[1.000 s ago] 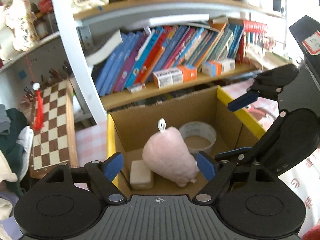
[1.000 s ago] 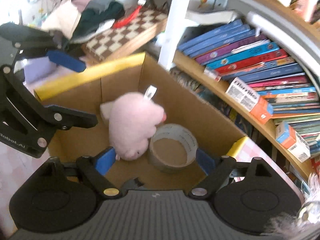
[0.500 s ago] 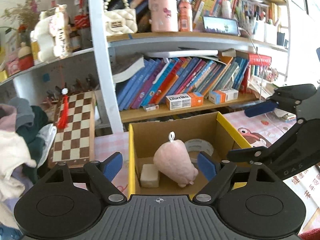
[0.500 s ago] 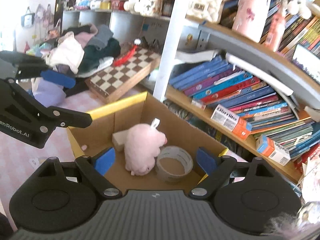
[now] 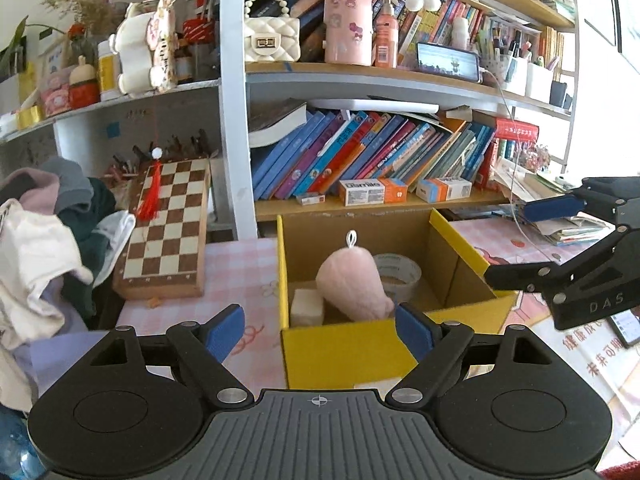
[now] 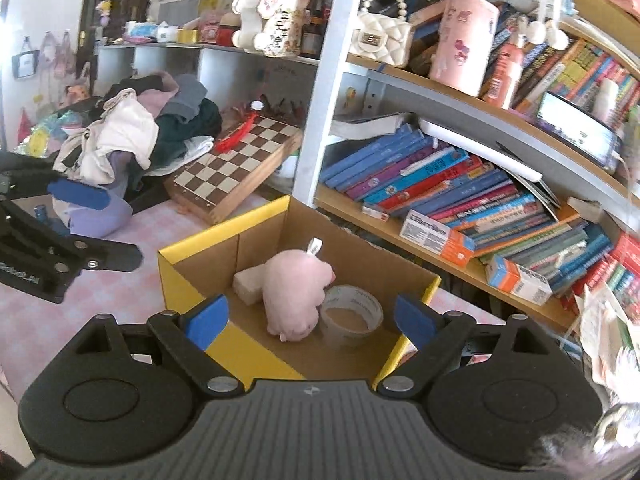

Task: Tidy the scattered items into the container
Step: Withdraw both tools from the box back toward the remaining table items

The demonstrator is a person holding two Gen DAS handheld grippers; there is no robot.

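Box point(image 5: 344, 354): yours at 12 o'clock, light card; take a wall rim if you shift it.
Plush point(image 5: 354, 284): mid-box, soft and light; pinch its body, not the loop.
Tape point(image 6: 352, 314): at the plush's 3 o'clock, touching it; stiff ring, grip across the wall.
Block point(image 5: 306, 307): at the plush's 9 o'clock, small and probably light.
Left gripper point(image 5: 320, 330): jaws apart, empty.
Right gripper point(image 6: 310, 316): jaws apart, empty.

The cardboard box point(image 5: 384, 350) is open on top, but a pink plush toy point(image 5: 354, 284), a tape roll point(image 5: 400, 276) and a white block point(image 5: 306, 307) crowd its floor. Bookshelves point(image 5: 360, 204) wall the far side; a chessboard point(image 5: 168, 224) flanks the left.
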